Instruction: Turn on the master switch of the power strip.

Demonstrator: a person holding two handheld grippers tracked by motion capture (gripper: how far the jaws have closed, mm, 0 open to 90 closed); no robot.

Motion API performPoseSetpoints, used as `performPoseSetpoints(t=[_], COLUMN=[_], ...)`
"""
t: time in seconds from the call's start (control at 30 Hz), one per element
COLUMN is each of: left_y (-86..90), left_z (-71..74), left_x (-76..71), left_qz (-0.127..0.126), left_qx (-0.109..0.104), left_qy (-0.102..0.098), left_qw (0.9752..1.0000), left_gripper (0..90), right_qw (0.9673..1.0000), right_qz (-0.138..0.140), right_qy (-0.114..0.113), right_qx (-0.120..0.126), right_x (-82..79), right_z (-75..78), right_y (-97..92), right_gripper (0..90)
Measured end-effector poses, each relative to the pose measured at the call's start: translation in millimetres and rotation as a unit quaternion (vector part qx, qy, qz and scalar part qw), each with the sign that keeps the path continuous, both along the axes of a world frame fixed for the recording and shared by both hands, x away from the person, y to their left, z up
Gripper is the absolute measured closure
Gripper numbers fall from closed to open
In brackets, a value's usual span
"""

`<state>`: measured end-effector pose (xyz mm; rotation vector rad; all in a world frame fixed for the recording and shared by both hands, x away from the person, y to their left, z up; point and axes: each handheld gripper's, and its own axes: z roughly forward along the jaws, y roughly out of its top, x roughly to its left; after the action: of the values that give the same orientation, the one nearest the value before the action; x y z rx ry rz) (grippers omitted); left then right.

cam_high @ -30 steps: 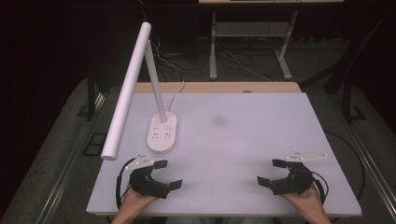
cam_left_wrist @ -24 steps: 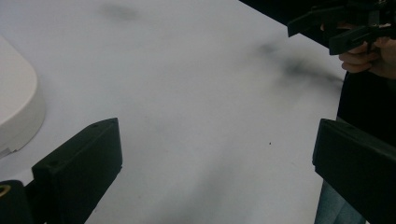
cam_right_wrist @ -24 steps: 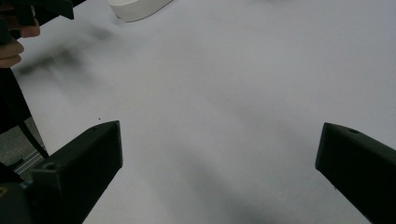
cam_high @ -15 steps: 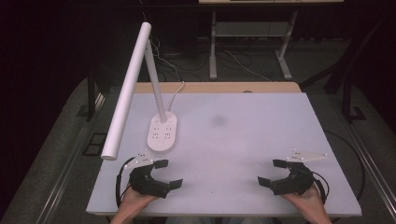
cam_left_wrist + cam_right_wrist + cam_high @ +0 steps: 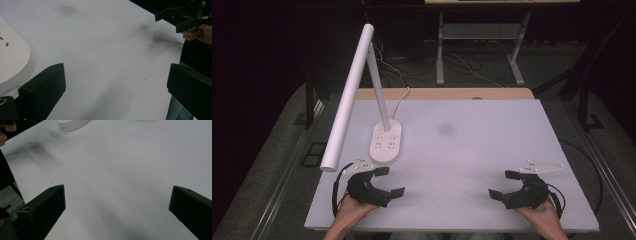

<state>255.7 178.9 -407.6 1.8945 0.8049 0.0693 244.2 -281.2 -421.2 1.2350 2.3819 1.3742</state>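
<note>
Smooth white plastic lamp [image 5: 382, 137] on a matt white table [image 5: 472, 150].

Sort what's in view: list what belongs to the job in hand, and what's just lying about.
Job in hand:
- desk lamp, nearest the left gripper
- left gripper, open, holding nothing
- right gripper, open, holding nothing

Lying about:
- white table, with a dark smudge
- cables on the floor behind

A white table [image 5: 492, 150] is seen under even light, a faint dark smudge [image 5: 445, 129] marked on it and a wooden strip [image 5: 447, 93] edging its far side. Beyond, a dim room is shown: grey carpet [image 5: 277, 145], loose cables [image 5: 472, 67], and metal desk legs [image 5: 440, 50].
</note>
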Motion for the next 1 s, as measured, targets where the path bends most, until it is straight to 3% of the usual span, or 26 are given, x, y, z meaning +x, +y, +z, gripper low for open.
performPoseSetpoints(t=[0.7, 1.0], left_y=[12.8, 17.8], left_z=[12.7, 22.1], left_x=[14.9, 25.8], left_qz=[0.007, 0.011], left_qx=[0.016, 0.02], left_qy=[0.012, 0.008], left_qw=[0.9998, 0.9997], left_gripper=[1.1, 1.6], right_qw=[1.0, 1.0], right_qz=[-0.004, -0.004], right_qy=[0.003, 0.002], right_qx=[0.001, 0.0], right_x=[0.0, 0.2], right_z=[0.0, -0.2], right_y=[-1.3, -1.4], right_gripper=[0.1, 0.1])
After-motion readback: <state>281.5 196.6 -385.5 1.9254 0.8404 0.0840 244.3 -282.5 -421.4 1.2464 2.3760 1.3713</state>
